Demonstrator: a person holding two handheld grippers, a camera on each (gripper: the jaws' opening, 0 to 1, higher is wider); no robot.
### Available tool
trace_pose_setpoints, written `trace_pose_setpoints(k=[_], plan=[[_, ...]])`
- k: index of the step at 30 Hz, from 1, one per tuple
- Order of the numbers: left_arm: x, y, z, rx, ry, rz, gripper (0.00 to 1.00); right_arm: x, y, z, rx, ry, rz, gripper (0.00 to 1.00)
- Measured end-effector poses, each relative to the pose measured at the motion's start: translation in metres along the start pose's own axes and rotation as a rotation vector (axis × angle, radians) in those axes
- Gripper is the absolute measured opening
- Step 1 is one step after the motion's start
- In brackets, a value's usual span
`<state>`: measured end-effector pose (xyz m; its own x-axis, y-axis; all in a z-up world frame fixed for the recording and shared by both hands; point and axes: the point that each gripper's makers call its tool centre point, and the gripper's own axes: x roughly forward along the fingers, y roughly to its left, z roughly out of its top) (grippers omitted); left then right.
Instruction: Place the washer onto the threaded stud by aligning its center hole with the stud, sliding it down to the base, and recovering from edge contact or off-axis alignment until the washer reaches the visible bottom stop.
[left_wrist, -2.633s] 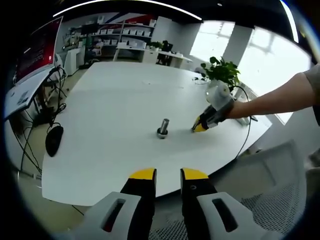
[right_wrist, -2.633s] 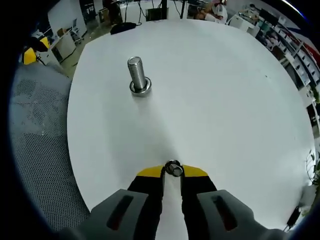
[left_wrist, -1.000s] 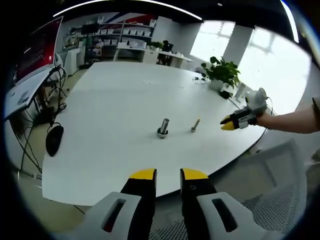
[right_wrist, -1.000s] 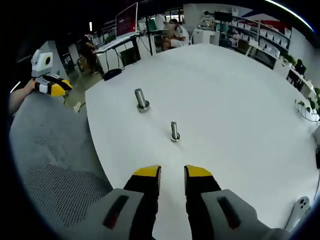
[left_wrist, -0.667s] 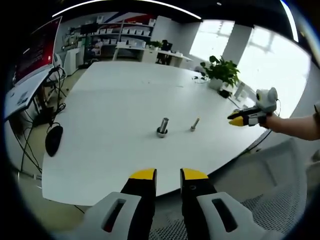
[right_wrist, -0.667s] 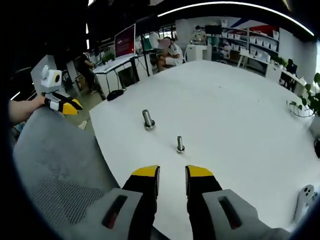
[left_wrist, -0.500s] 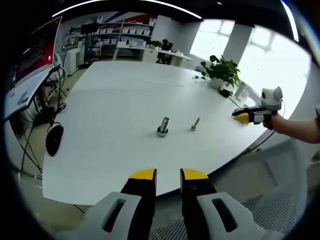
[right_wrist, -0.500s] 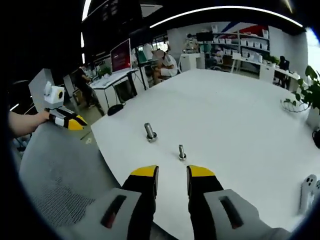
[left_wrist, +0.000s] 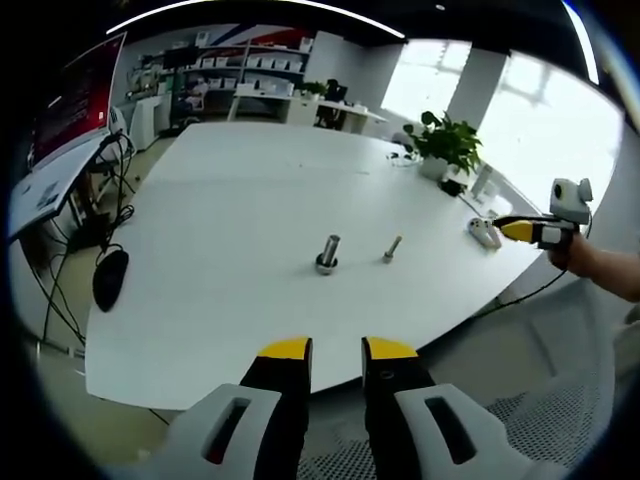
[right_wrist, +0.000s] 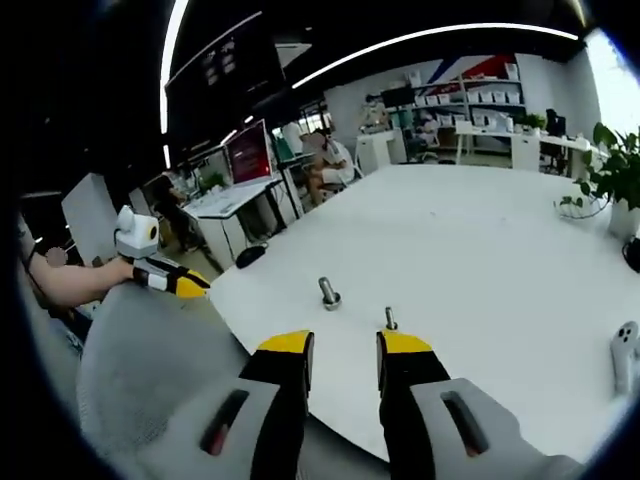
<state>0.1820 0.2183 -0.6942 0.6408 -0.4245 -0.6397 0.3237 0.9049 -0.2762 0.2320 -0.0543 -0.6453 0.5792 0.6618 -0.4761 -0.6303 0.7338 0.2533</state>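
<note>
A threaded stud stands upright near the middle of the white table, with a metal ring that looks like a washer around its base. A smaller bolt stands just to its right. My left gripper hovers off the table's near edge, open with nothing between the jaws. My right gripper is held in a hand far off to the right of the table. In the right gripper view the stud and small bolt sit beyond my open right gripper; the left gripper shows at the left.
A white handheld controller lies near the table's right edge, a potted plant behind it. A grey mesh chair back is below the right gripper. A black mouse and cables hang off the left side.
The right gripper let go of the small bolt, left it standing by the stud, and drew back and up, away from the table. The left gripper has stayed where it was.
</note>
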Motion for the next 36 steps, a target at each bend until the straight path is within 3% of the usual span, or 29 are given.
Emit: trace_pose_setpoints(k=[5,8,9,15,19,22,30,36], plan=[[0.000,0.001,0.000,0.001,0.000,0.003,0.18,-0.009,0.010,-0.004,-0.002,-0.023,-0.013,0.28],[0.000,0.002,0.000,-0.003,-0.005,0.005,0.18,-0.010,0.015,-0.012,0.000,-0.015,-0.018,0.28],[-0.001,0.001,0.001,-0.003,-0.005,0.006,0.18,-0.011,0.019,-0.018,0.027,0.015,-0.008,0.28],[0.000,0.002,0.001,-0.001,-0.004,0.005,0.18,-0.016,0.030,-0.020,0.037,0.005,-0.040,0.29],[-0.001,0.002,0.000,-0.002,-0.003,0.005,0.17,-0.015,0.027,-0.023,0.050,0.009,-0.063,0.31],[0.000,0.002,0.001,-0.003,-0.009,0.002,0.17,-0.017,0.016,-0.022,0.076,-0.031,-0.098,0.32],[-0.001,0.004,0.002,-0.005,-0.015,0.000,0.17,-0.011,0.013,-0.036,0.106,0.020,-0.115,0.43],[-0.002,0.005,0.002,-0.010,-0.015,0.010,0.18,-0.013,0.008,-0.038,0.139,0.022,-0.127,0.42]])
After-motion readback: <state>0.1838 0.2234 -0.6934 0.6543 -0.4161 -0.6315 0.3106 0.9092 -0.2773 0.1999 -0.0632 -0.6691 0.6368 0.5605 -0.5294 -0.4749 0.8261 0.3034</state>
